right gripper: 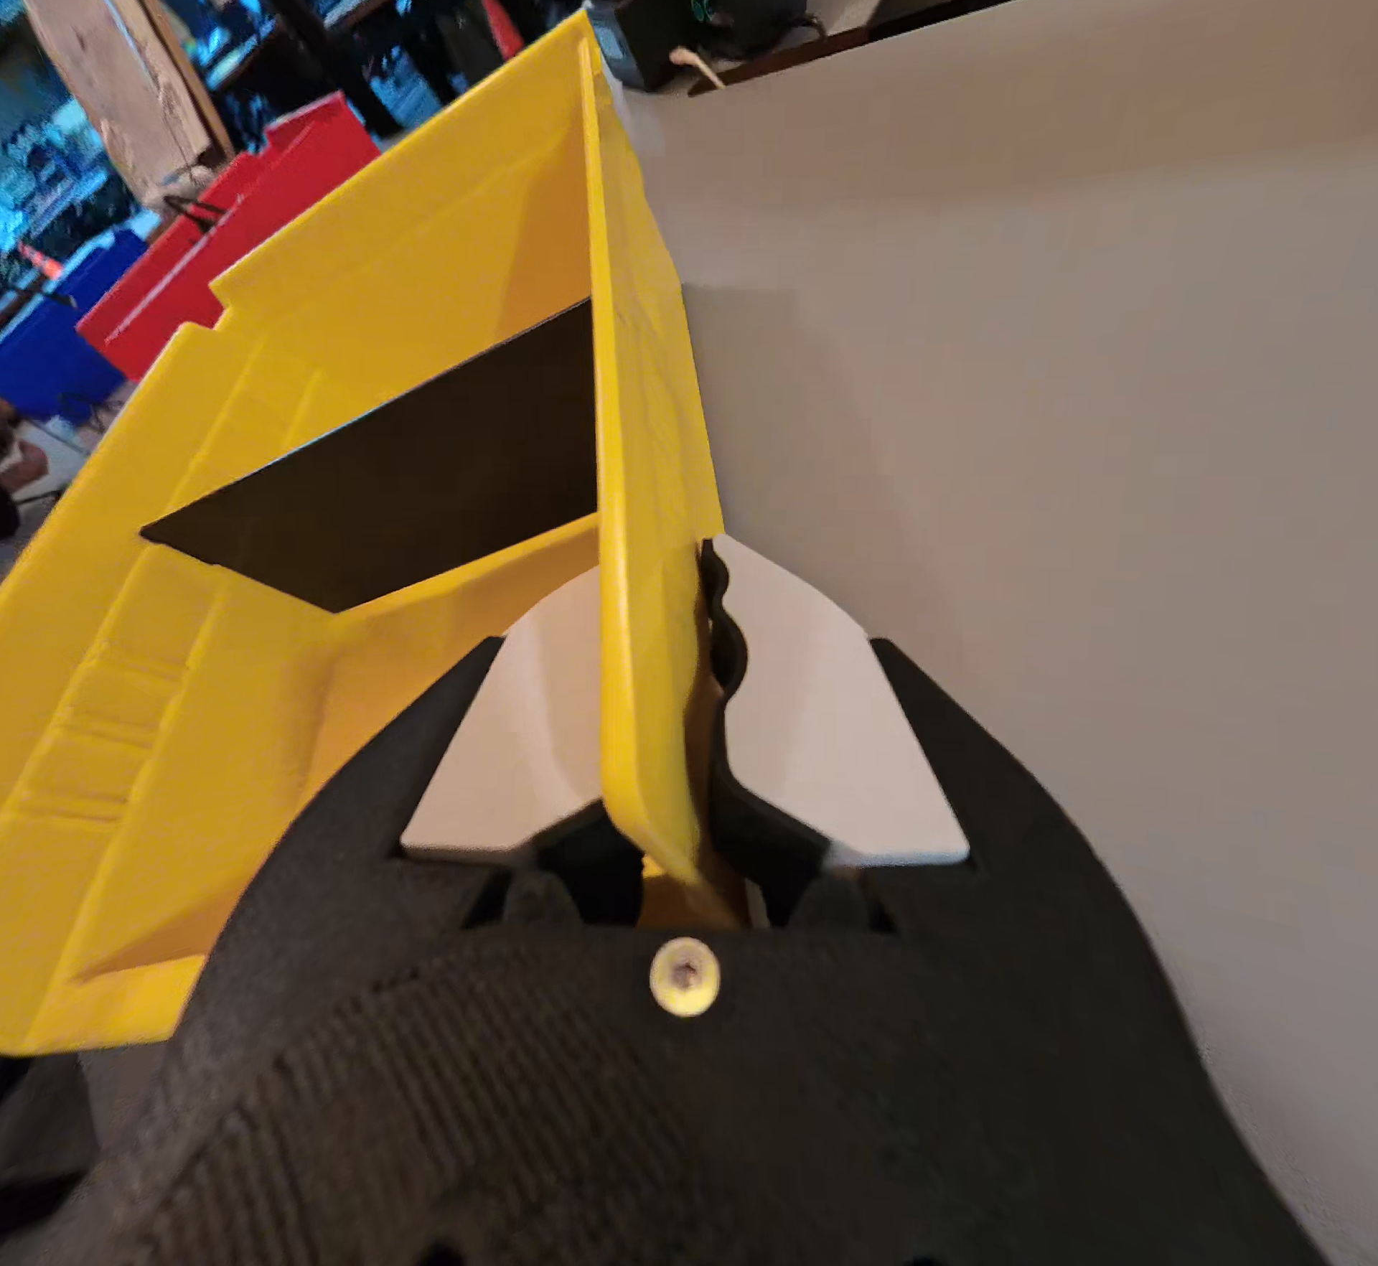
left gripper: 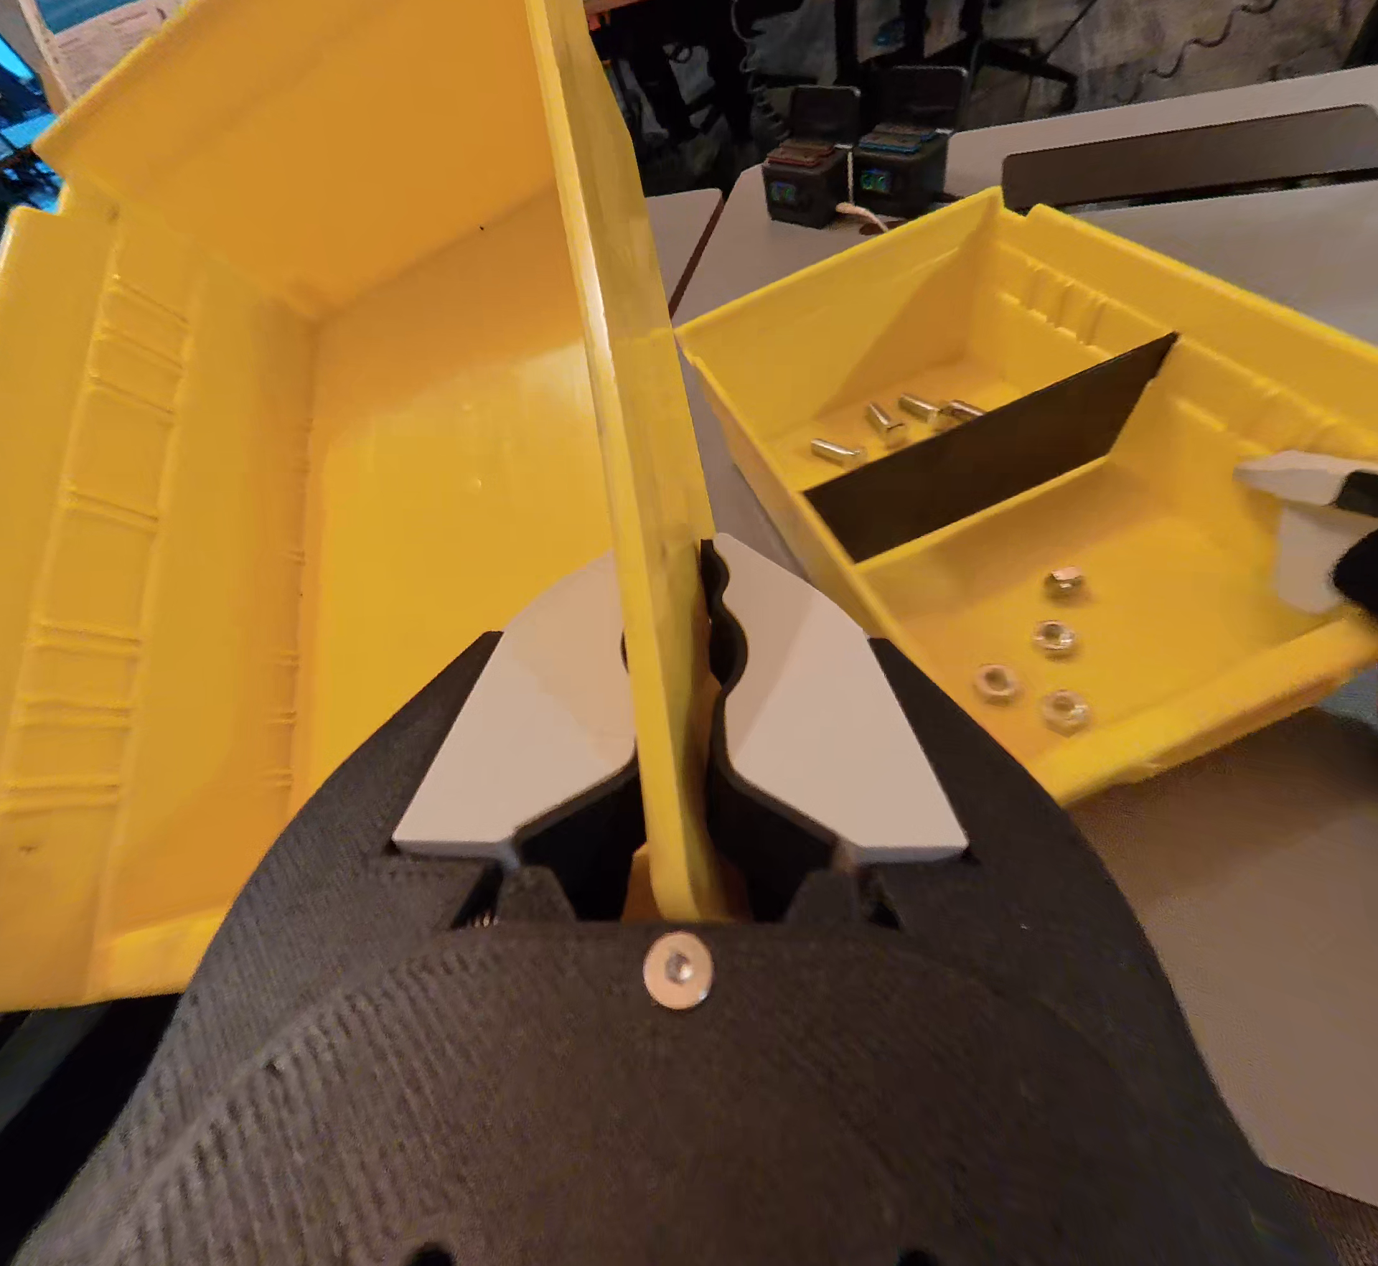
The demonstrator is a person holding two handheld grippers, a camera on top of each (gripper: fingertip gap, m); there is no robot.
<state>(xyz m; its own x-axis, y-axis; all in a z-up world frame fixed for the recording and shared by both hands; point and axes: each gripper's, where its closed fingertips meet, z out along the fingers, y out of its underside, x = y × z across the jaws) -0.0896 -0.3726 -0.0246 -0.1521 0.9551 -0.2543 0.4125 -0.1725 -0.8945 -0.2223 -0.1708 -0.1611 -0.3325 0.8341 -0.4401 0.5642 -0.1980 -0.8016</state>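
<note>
My left gripper (left gripper: 675, 634) is shut on the right side wall of an empty yellow bin (left gripper: 417, 499) and holds it tilted. To its right stands a second yellow bin (left gripper: 1208, 365) with a black divider (left gripper: 992, 455). Its far compartment holds several small metal pins (left gripper: 887, 421). Its near compartment holds several metal nuts (left gripper: 1044, 663). My right gripper (right gripper: 678, 641) is shut on the right side wall of this divided bin (right gripper: 298, 425), whose black divider (right gripper: 417, 462) shows ahead. That gripper's white fingers (left gripper: 1312, 507) show at the bin's right edge in the left wrist view.
Both bins sit over a grey table (left gripper: 1223, 932), which also shows in the right wrist view (right gripper: 1044, 410). Black battery chargers (left gripper: 835, 179) stand at the table's far edge. Red and blue bins (right gripper: 194, 276) lie beyond on the left. Desks and chairs fill the background. About 30 cm separates my left fingertips from my right.
</note>
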